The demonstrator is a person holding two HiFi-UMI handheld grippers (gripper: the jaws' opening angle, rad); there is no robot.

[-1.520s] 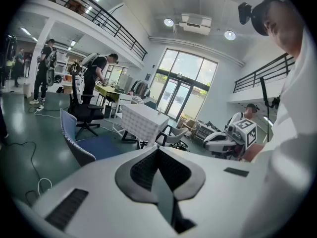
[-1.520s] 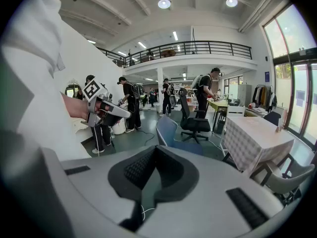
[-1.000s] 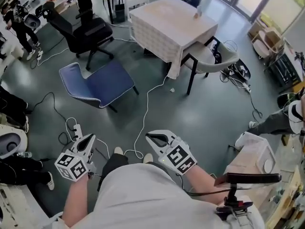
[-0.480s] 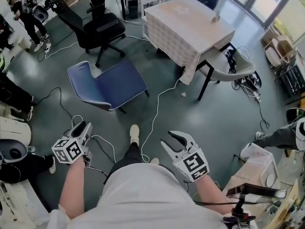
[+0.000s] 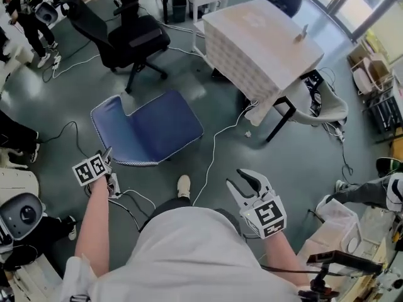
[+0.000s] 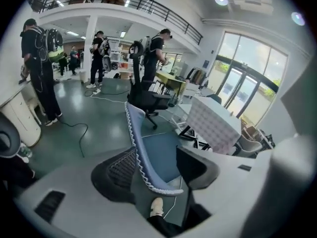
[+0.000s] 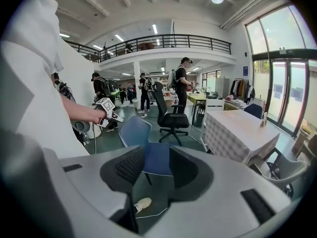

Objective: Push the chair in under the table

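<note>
The blue chair [image 5: 151, 128] stands on the grey floor, apart from the cloth-covered table [image 5: 264, 39], with its seat toward the table. My left gripper [image 5: 106, 155] is close by the backrest's left edge. Its jaws are opening, and in the left gripper view the white-trimmed backrest edge [image 6: 141, 155] runs between the fingers without touching the pads; left gripper [image 6: 158, 168]. My right gripper [image 5: 242, 180] hangs open over bare floor to the right, away from the chair. In the right gripper view the chair [image 7: 148, 155] shows beyond the open right gripper [image 7: 151, 170], which holds nothing.
A black office chair [image 5: 132, 36] stands behind the blue one. A grey chair [image 5: 324, 106] is tucked at the table's right side. White cables [image 5: 214, 146] trail across the floor between chair and table. The person's shoe [image 5: 183, 185] is just below the seat. People stand at the back left.
The person has stepped closer to the blue chair. My left gripper has swung out left and forward to the backrest's edge. My right gripper has drifted right.
</note>
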